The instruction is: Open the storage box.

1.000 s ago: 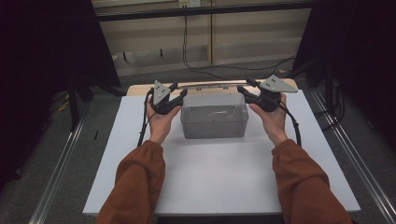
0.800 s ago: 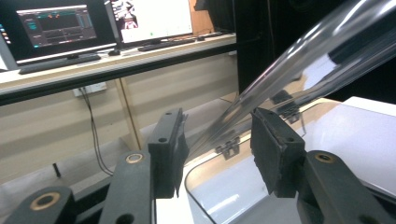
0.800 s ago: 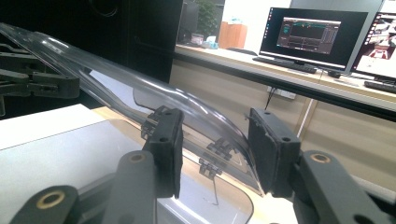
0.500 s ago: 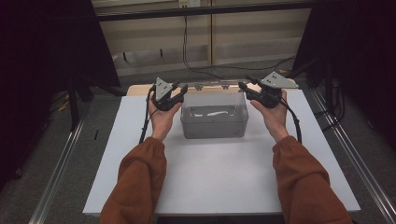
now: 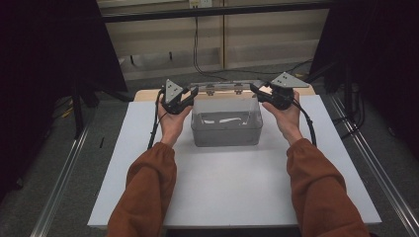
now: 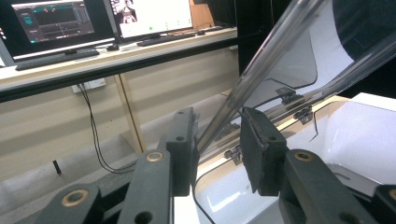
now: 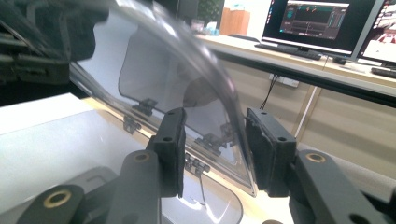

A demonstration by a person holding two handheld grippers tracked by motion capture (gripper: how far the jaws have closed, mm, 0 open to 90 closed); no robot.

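A white table (image 5: 232,197) is standing on a grey floor, with a pale wooden strip (image 5: 148,94) showing along its far edge. A clear plastic box (image 5: 226,129) is sitting directly on the table top, centred between the left and right edges and near the far edge (well away from the near edge). Its hinged clear lid (image 5: 225,88) is standing raised over the far edge. The remaining table top is lying bare around the box.

A grey translucent box (image 5: 226,128) is set on the table's far half, toward twelve o'clock; its clear hinged lid (image 5: 227,88) is raised along the back edge, tilted rearward; the box is open.
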